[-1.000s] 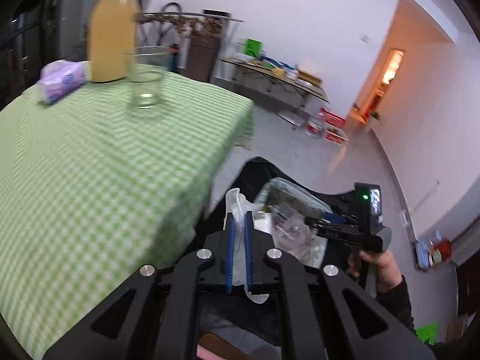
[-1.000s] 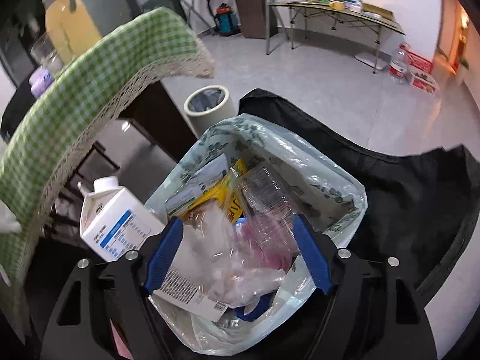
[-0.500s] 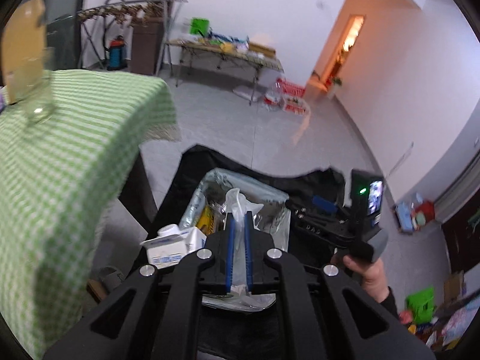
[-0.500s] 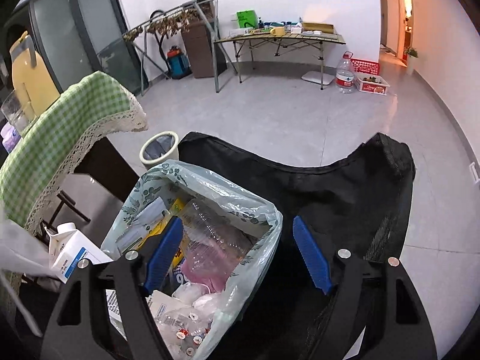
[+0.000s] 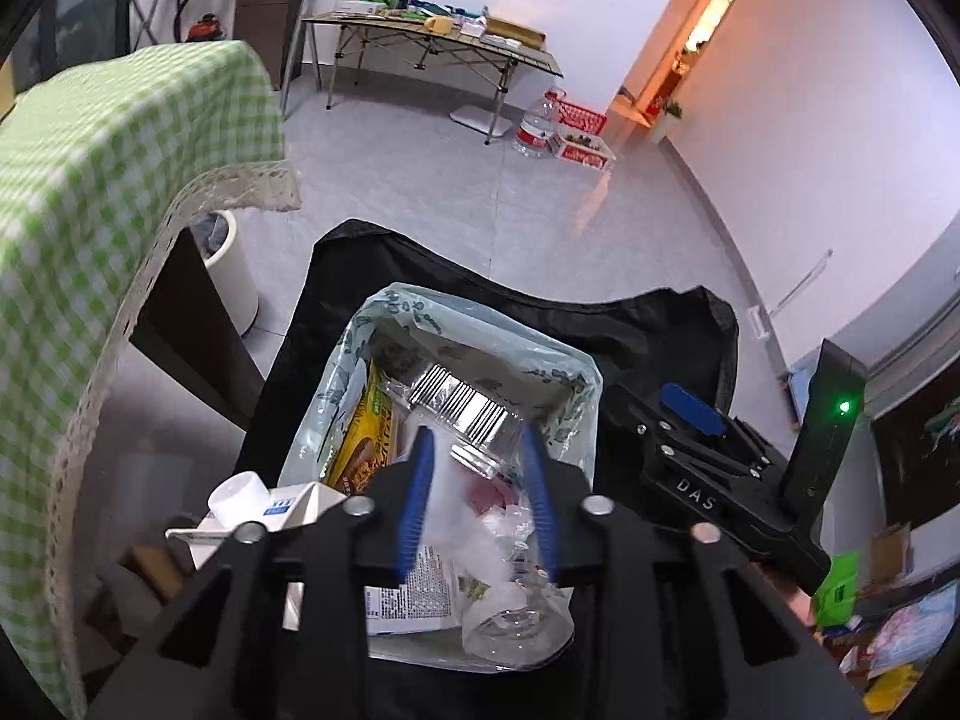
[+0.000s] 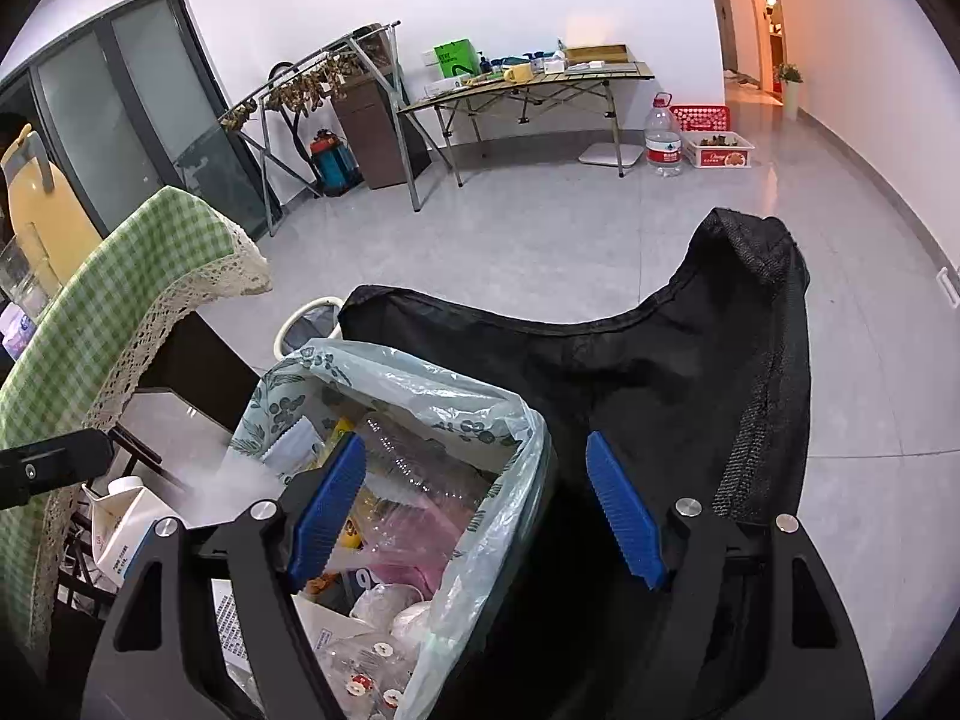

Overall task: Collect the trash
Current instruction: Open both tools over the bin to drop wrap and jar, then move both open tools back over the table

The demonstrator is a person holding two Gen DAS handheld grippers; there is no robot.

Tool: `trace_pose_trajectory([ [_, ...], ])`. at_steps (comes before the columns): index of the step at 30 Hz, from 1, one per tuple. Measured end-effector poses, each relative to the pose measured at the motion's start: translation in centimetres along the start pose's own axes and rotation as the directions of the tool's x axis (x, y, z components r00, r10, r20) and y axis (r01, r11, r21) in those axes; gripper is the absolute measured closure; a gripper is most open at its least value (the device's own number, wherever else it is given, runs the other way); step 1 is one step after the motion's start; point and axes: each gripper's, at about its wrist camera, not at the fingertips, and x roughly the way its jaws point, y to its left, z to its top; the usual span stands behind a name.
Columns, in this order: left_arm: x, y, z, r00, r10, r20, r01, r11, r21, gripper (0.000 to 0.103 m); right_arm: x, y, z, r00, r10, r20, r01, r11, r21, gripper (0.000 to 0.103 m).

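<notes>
One trash bag point(image 5: 384, 324), patterned and see-through, below the gripper tips, stuffed with wrappers and clear plastic; exact piece count can't be told. One milk carton point(image 5: 282, 510) left of it. One black fabric bag point(image 6: 690, 372) around it. One white bin point(image 5: 231, 276) ahead-left. One checked tablecloth point(image 5: 90, 180) left. One folding table point(image 6: 540, 81) and one big water bottle point(image 6: 662, 141) far ahead.

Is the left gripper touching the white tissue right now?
Cannot tell. In the left wrist view the white tissue is a motion-blurred smear between the open fingers of the left gripper, its edges unclear.
</notes>
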Motion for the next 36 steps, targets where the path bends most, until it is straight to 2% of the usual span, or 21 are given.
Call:
trace_pose_trajectory([
  [5,-0.2,0.2,-0.3,1.0,0.009,0.012,-0.009,1.0,0.006,0.062,-0.1,0.0,-0.1,1.0,-0.001,0.002,0.001,1.0,-0.005,0.03],
  [10,-0.9,0.1,-1.2,1.0,0.014,0.028,-0.015,1.0,0.022,0.061,0.3,0.4,-0.1,1.0,-0.012,-0.015,0.012,1.0,-0.024,0.03],
  [12,-1.8,0.1,-1.7,0.999,0.044,0.021,-0.045,0.998,0.048,0.061,0.3,0.4,-0.1,1.0,-0.016,-0.016,0.016,1.0,-0.025,0.03],
  [15,-5.1,1.2,-2.5,0.996,0.069,0.062,-0.073,0.995,0.065,0.061,0.2,0.6,-0.1,1.0,-0.02,-0.015,0.019,0.999,-0.036,0.03],
  [16,-6.6,1.9,-2.9,0.992,0.092,0.087,-0.096,0.994,0.045,0.061,0.1,0.7,-0.1,1.0,-0.02,-0.013,0.019,0.999,-0.04,0.03],
  [18,-10.3,3.6,-3.8,0.985,0.096,0.144,-0.096,0.995,-0.008,0.06,-0.2,1.1,-0.1,1.0,-0.013,-0.013,0.012,0.999,-0.05,0.03],
  [23,-18.6,7.0,-6.7,0.949,0.174,0.264,-0.145,0.981,-0.126,0.057,-1.5,3.9,0.4,1.0,0.03,0.001,-0.029,0.996,-0.089,0.03],
  [25,-21.6,8.1,-8.2,0.926,0.225,0.305,-0.185,0.971,-0.153,0.057,-2.7,6.2,0.9,0.998,0.057,0.029,-0.052,0.99,-0.135,0.03],
  [28,-25.5,9.6,-10.4,0.882,0.329,0.337,-0.274,0.94,-0.201,0.057,-4.1,9.2,1.6,0.995,0.087,0.056,-0.075,0.98,-0.186,0.03],
  [31,-29.5,11.8,-12.8,0.849,0.384,0.364,-0.296,0.915,-0.273,0.057,-5.3,12.7,2.0,0.993,0.101,0.063,-0.08,0.961,-0.265,0.03],
  [32,-31.1,12.7,-13.9,0.832,0.412,0.37,-0.308,0.9,-0.308,0.057,-5.9,13.9,2.2,0.991,0.114,0.068,-0.09,0.953,-0.288,0.03],
  [34,-33.3,14.0,-15.5,0.812,0.449,0.373,-0.325,0.879,-0.35,0.057,-7.5,16.2,2.2,0.981,0.173,0.082,-0.137,0.934,-0.331,0.029],
  [36,-35.7,15.3,-17.4,0.776,0.502,0.382,-0.358,0.849,-0.389,0.057,-8.7,18.7,2.0,0.971,0.223,0.084,-0.177,0.911,-0.373,0.026],
])
